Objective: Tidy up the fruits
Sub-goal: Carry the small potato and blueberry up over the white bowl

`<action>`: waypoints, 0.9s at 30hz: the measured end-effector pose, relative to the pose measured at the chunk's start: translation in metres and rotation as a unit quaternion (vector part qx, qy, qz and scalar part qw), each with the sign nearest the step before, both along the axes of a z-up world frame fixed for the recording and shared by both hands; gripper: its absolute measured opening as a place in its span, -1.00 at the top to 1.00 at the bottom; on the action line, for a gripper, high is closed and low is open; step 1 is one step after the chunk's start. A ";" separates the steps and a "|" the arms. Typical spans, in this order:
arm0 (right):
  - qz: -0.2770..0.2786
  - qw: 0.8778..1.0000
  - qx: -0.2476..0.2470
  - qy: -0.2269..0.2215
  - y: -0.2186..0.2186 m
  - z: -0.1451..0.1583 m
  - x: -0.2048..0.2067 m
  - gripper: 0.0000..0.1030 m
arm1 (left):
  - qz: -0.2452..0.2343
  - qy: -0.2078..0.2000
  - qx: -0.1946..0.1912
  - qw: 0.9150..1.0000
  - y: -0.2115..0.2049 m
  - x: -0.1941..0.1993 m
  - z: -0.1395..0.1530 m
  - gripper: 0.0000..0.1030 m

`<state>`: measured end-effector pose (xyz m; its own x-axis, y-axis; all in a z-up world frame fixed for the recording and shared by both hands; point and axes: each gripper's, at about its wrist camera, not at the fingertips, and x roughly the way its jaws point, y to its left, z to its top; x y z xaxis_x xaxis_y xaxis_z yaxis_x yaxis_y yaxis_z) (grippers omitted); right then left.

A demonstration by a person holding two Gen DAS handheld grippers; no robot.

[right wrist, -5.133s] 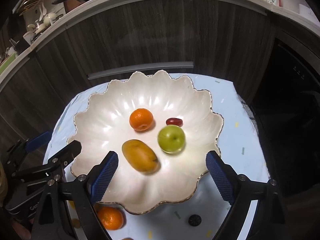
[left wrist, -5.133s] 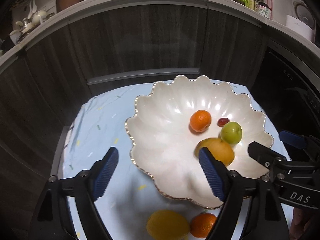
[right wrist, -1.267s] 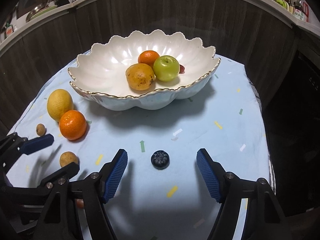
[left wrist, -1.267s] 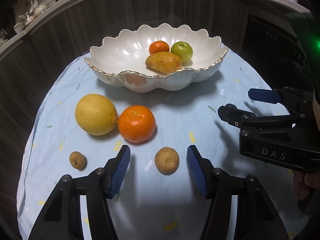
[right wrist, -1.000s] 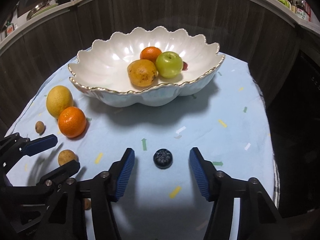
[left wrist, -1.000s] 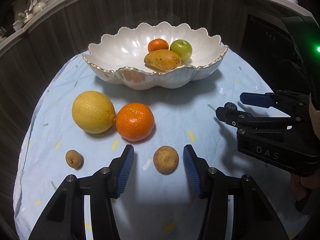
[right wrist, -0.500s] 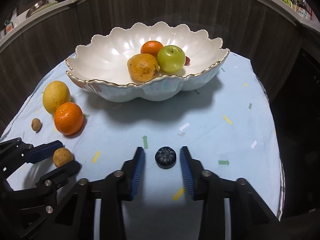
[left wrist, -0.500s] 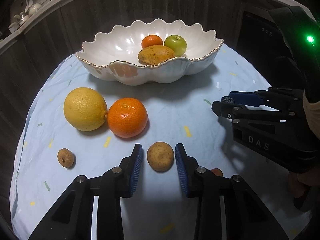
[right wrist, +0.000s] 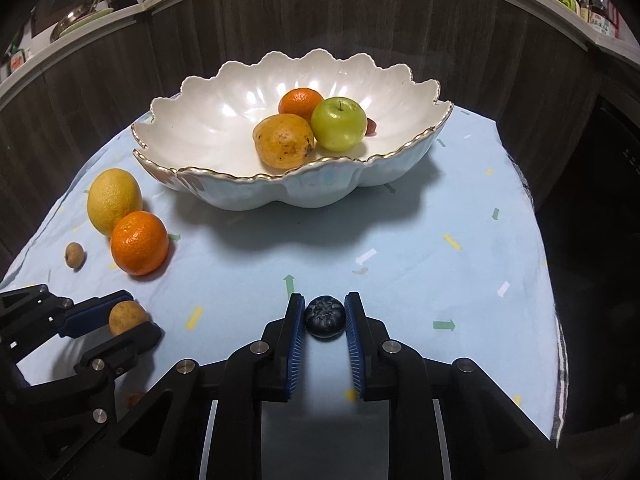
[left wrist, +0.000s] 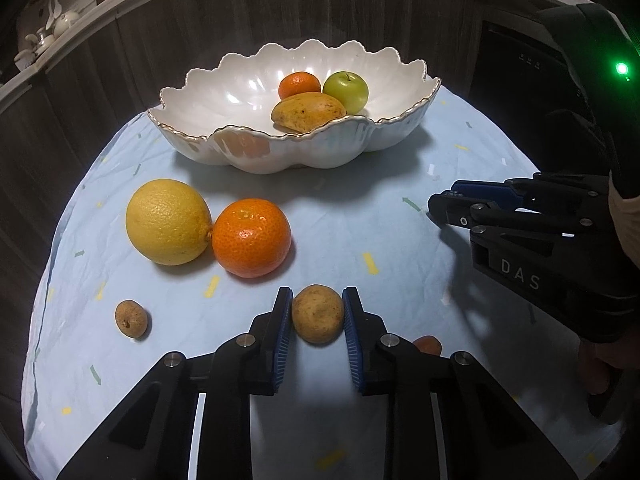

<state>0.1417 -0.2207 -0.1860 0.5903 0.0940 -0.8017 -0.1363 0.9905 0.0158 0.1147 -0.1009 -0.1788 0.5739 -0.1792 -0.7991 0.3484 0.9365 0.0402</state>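
My left gripper point(left wrist: 317, 312) is shut on a small round tan fruit point(left wrist: 318, 314) that rests on the blue cloth; it also shows in the right wrist view point(right wrist: 127, 317). My right gripper point(right wrist: 324, 316) is shut on a dark blue berry point(right wrist: 324, 317) on the cloth. The white scalloped bowl point(left wrist: 256, 152) point(right wrist: 224, 184) stands beyond, holding a mango point(right wrist: 283, 141), a green apple point(right wrist: 339, 123), a small orange point(right wrist: 300, 101) and a red fruit point(right wrist: 371, 126). A lemon point(left wrist: 168, 221) and an orange point(left wrist: 251, 237) lie on the cloth left of my left gripper.
A small brown fruit point(left wrist: 131, 318) lies at the left on the cloth. A small orange-red fruit point(left wrist: 427, 345) peeks out beside my left gripper's right finger. Dark wood cabinet fronts point(right wrist: 360, 20) curve behind the table. The cloth's right edge point(right wrist: 556, 320) drops off.
Both grippers closed in from wide open: the left one onto the tan fruit, the right one onto the dark berry. Both moved slightly forward and lower toward the cloth.
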 end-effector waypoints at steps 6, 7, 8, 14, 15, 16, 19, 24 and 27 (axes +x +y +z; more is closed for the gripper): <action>-0.004 1.000 0.002 -0.009 0.000 0.012 -0.004 0.58 | -0.001 -0.011 -0.001 1.000 0.001 -0.002 0.011 0.51; -0.004 1.000 0.003 -0.011 0.000 0.014 -0.005 0.58 | -0.001 -0.013 -0.001 1.000 0.002 -0.003 0.013 0.51; -0.005 1.000 0.003 -0.013 0.001 0.016 -0.005 0.58 | 0.000 -0.016 -0.001 1.000 0.002 -0.003 0.015 0.51; -0.007 1.000 0.006 -0.027 0.002 0.033 -0.010 0.58 | -0.001 -0.035 -0.002 0.999 0.005 -0.006 0.031 0.51; -0.007 1.000 0.006 -0.030 0.002 0.037 -0.010 0.58 | 0.000 -0.037 -0.003 0.999 0.005 -0.006 0.033 0.51; -0.008 0.999 0.005 -0.032 0.002 0.039 -0.011 0.58 | 0.000 -0.040 -0.003 0.999 0.005 -0.007 0.036 0.51; -0.008 0.999 0.004 -0.040 0.003 0.048 -0.011 0.58 | 0.003 -0.049 -0.005 0.999 0.007 -0.007 0.044 0.51; -0.008 0.999 0.002 -0.052 0.004 0.061 -0.012 0.58 | 0.010 -0.064 -0.008 0.998 0.011 -0.008 0.057 0.51; -0.009 0.998 0.002 -0.058 0.004 0.068 -0.013 0.58 | 0.013 -0.074 -0.009 0.997 0.013 -0.007 0.064 0.51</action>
<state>0.1283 -0.2163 -0.1180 0.6810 0.0863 -0.7272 -0.1205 0.9927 0.0049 0.1081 -0.0876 -0.1144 0.6905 -0.1764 -0.7015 0.3147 0.9465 0.0718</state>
